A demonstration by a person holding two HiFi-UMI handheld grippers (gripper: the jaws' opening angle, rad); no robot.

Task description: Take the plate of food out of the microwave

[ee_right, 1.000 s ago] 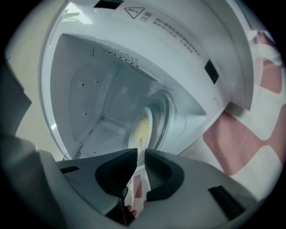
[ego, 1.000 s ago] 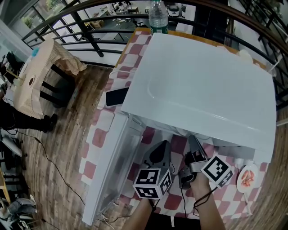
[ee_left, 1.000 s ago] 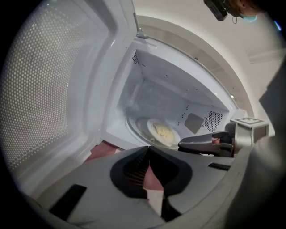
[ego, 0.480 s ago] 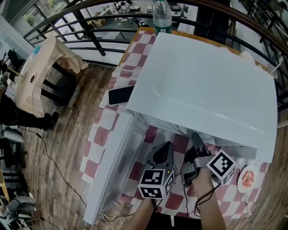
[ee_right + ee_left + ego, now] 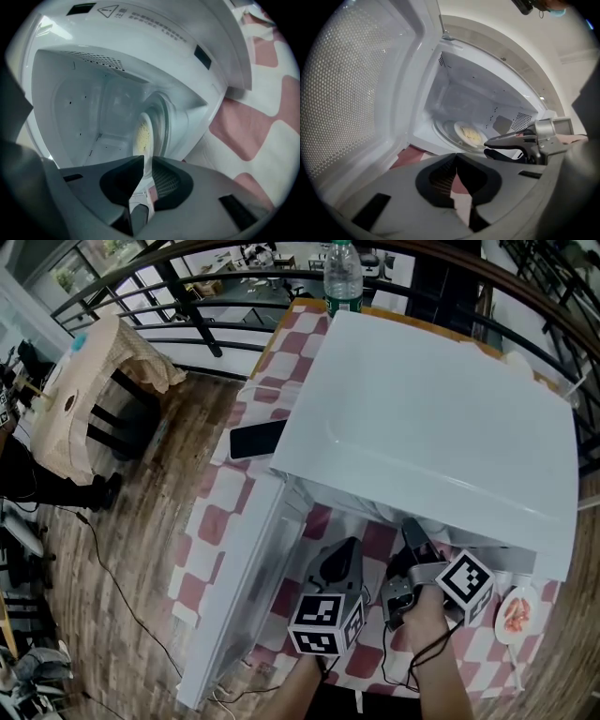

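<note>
Grey right gripper (image 5: pixel 147 159) — jaws now wider.

Glossy white on the microwave (image 5: pixel 431 427), cavity included. Red-and-white checks across the tabletop (image 5: pixel 217 521) beneath both tools. Dark grey on the left tool (image 5: pixel 345 551) and right tool (image 5: pixel 411 531), with black-and-white square markers on their cubes. Pale yellow over white on the plate of food (image 5: pixel 468 136) ahead. Black on the phone (image 5: pixel 257 439), off to the left tool's left.

The head view looks steeply down on the microwave (image 5: pixel 431 418) top. Both gripper views sit low and close at its open front, facing inside, sharing the plate (image 5: pixel 468 135).
</note>
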